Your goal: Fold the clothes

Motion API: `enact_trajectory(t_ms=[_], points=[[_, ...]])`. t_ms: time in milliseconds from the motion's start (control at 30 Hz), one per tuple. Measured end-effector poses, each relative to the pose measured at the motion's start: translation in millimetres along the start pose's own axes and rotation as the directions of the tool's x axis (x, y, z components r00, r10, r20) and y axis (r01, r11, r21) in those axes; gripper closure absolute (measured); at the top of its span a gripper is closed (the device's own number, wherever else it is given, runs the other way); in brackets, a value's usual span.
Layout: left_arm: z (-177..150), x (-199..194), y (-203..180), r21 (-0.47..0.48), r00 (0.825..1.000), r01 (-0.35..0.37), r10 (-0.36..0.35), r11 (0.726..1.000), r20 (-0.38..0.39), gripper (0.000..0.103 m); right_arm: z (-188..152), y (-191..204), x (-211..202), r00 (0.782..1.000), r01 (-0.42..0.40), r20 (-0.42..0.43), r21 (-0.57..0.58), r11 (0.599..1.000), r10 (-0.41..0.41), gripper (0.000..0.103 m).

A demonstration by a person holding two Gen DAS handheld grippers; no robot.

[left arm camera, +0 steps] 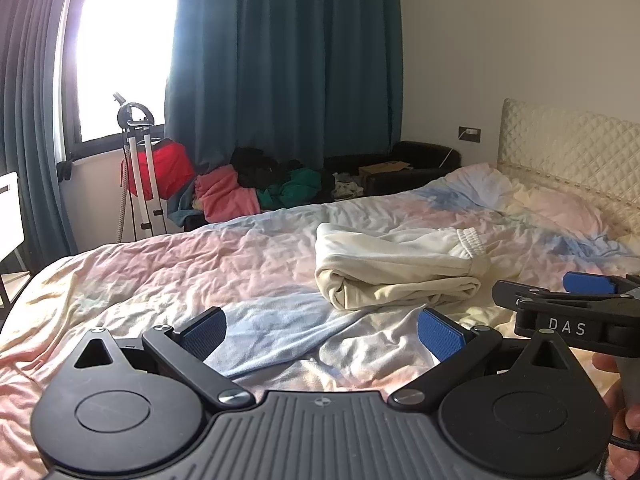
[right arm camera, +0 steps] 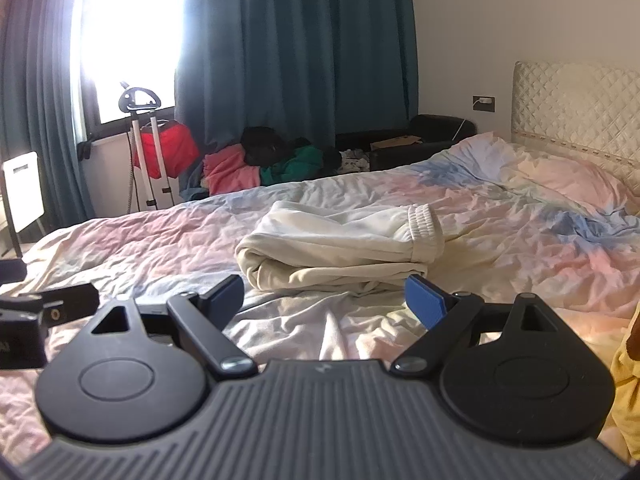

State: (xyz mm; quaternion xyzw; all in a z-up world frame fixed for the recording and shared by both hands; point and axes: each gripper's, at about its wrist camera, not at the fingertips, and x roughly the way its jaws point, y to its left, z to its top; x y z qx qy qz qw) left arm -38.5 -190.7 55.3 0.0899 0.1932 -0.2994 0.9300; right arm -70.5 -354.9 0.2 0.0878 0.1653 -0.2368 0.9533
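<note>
left wrist view looks low across the bed [left arm camera: 168,268], whose pastel sheet is creased all over. left tool [left arm camera: 322,330] hangs over the near edge of the bed with its jaws wide and nothing between the blue pads [left arm camera: 440,334]. the clothes [left arm camera: 400,266], a cream garment with a ribbed cuff or waistband at its right end, lie folded in a thick bundle on the bed just beyond the tool, touching neither tool; which kind of garment it is cannot be told from the folds. at the right edge the right tool [left arm camera: 592,286] is cut off by the frame, seen side-on with one blue pad showing, and a hand [left arm camera: 622,408] below it is only partly in view and blurred. in the right wrist view the right tool [right arm camera: 326,300] also stands wide and empty, the bundle [right arm camera: 340,248] lying just past its tips. a dark piece at the left edge there, cropped and out of focus, seems to be the left tool's side. a scrap of yellow cloth [right arm camera: 628,384] at the right edge is cut off too. beyond the bed a heap of laundry [left arm camera: 256,188] sits under teal curtains [left arm camera: 288,60], its items too tangled to separate, and the window [left arm camera: 124,44] is blown out white. a quilted headboard [left arm camera: 572,152] runs out of frame on the right.
</note>
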Motion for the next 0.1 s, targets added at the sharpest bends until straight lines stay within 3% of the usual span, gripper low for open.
enact_trajectory(t_ms=[100], points=[[-0.9,0.6,1.2,-0.007,1.0,0.007,-0.007,1.0,-0.005,0.0,0.1,-0.3,-0.2,1.0,-0.001,-0.003,0.0,1.0,0.001,0.014]])
